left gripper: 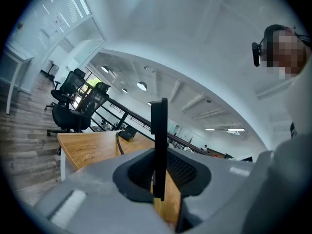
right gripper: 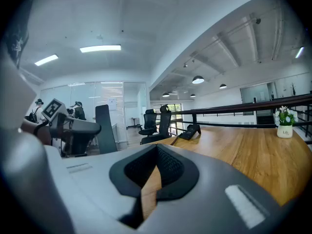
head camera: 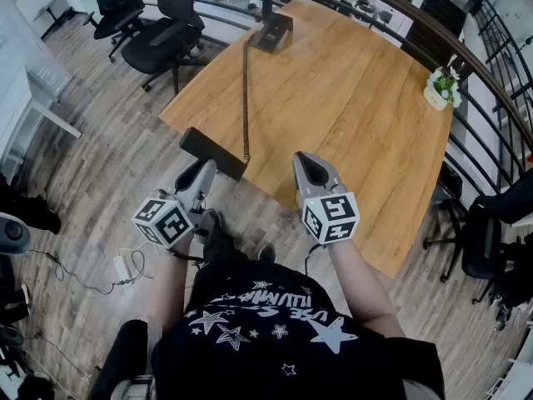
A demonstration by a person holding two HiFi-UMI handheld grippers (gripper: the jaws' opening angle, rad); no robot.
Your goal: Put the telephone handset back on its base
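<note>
A black telephone handset [head camera: 215,152] hangs just off the near-left edge of the wooden table [head camera: 358,107], with my left gripper [head camera: 206,172] shut on it. Seen along the left jaws, the handset [left gripper: 159,130] is a thin upright slab pinched between them at the left gripper [left gripper: 159,165]. A coiled cord [head camera: 246,98] runs from it across the table to the black base [head camera: 273,32] at the far end; the base [left gripper: 128,133] shows small in the left gripper view. My right gripper [head camera: 311,167] hovers over the near table edge, shut and empty, its own view showing the base [right gripper: 190,130].
A small potted plant [head camera: 441,86] stands at the table's right edge. Black office chairs [head camera: 162,32] sit to the left of the table, and a dark railing [head camera: 491,65] curves behind it. A white adapter with cables [head camera: 123,267] lies on the wooden floor.
</note>
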